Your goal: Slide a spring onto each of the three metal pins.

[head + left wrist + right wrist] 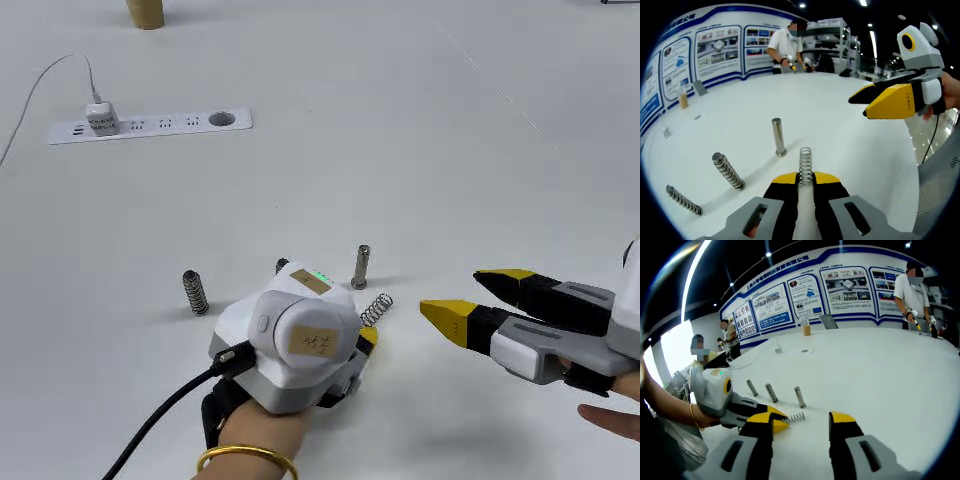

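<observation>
My left gripper (366, 338) (805, 178) is shut on one end of a loose spring (376, 308) (805, 161) (796, 417), which sticks out forward from its yellow tips. Just beyond the spring stands a bare metal pin (361, 266) (777, 136) (799, 396). Two more pins each carry a spring: one (195, 291) (684, 200) (752, 387) at the left, the other (282, 265) (728, 171) (771, 392) partly behind the left gripper in the head view. My right gripper (470, 297) (805, 419) hovers open to the right of the spring, holding nothing.
A white power strip (150, 124) with a plugged charger and cable lies at the far left of the white table (400, 150). A tan cup (146, 12) stands at the far edge. People stand at the table's far end (787, 47) (912, 295).
</observation>
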